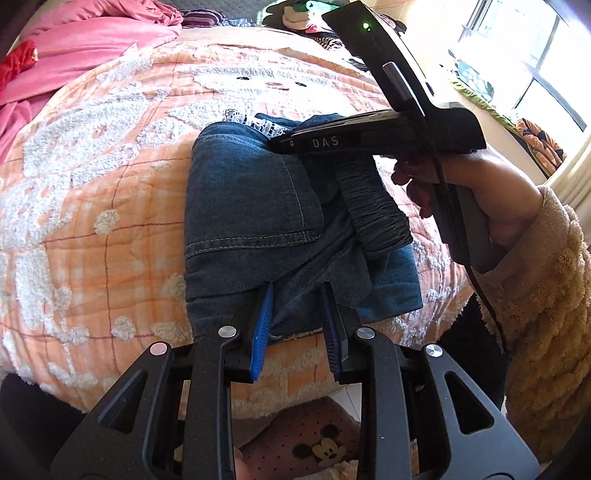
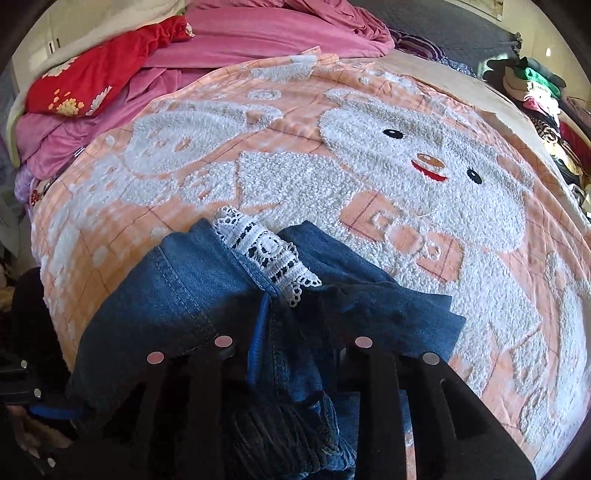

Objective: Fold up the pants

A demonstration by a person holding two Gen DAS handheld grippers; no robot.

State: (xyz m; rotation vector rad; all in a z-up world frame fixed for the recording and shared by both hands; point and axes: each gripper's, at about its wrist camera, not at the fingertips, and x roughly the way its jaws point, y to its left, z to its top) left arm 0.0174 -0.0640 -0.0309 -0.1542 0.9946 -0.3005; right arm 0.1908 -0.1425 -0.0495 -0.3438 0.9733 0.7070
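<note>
Blue denim pants (image 1: 255, 206) with white lace trim (image 1: 255, 120) lie folded in a bundle on the orange bedspread (image 1: 92, 192). My left gripper (image 1: 297, 295) is open, its blue pads (image 1: 263, 325) over the bundle's near edge. My right gripper's body (image 1: 369, 136) shows in the left view, over the far side of the pants near the dark waistband (image 1: 373, 206). In the right wrist view the pants (image 2: 192, 280) and lace (image 2: 266, 251) fill the space between the right gripper's fingers (image 2: 255, 354); its tips are in shadow against the denim, so its state is unclear.
Pink bedding (image 2: 280, 33) and a red flowered cloth (image 2: 92, 81) are piled at the head of the bed. A heap of clothes (image 2: 535, 92) lies at the far right. A window (image 1: 524, 48) is to the right. A slipper (image 1: 325, 443) is on the floor below.
</note>
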